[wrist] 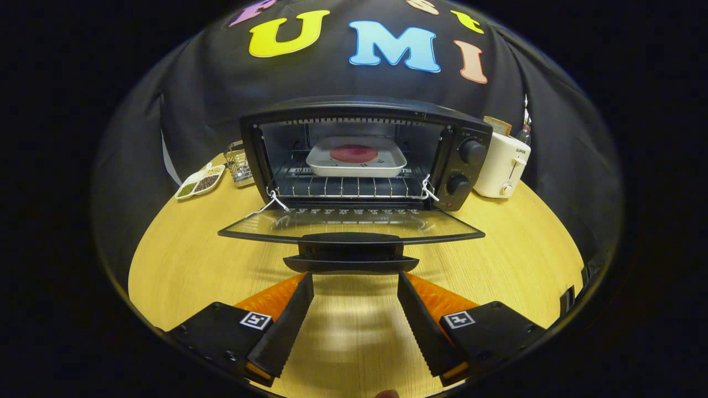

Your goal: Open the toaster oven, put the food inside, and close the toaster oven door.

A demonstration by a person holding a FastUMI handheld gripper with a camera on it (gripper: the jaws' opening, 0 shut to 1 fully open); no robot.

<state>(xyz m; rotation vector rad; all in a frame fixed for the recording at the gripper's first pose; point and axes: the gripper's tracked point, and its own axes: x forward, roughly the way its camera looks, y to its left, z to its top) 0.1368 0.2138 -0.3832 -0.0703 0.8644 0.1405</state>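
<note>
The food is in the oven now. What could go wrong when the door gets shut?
The hand-held gripper is open, its fingertips right under the door handle, gripping nothing. Pushing up, they might slip off, letting the glass door drop back. The white tray of food looks well inside the toaster oven, so it probably won't block.

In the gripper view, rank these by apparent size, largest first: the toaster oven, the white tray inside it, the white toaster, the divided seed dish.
1. Toaster oven
2. White tray
3. White toaster
4. Divided seed dish

Toaster and dish look close, and fisheye distortion makes that pair unsure. The gripper is open, just short of the door handle.
</note>
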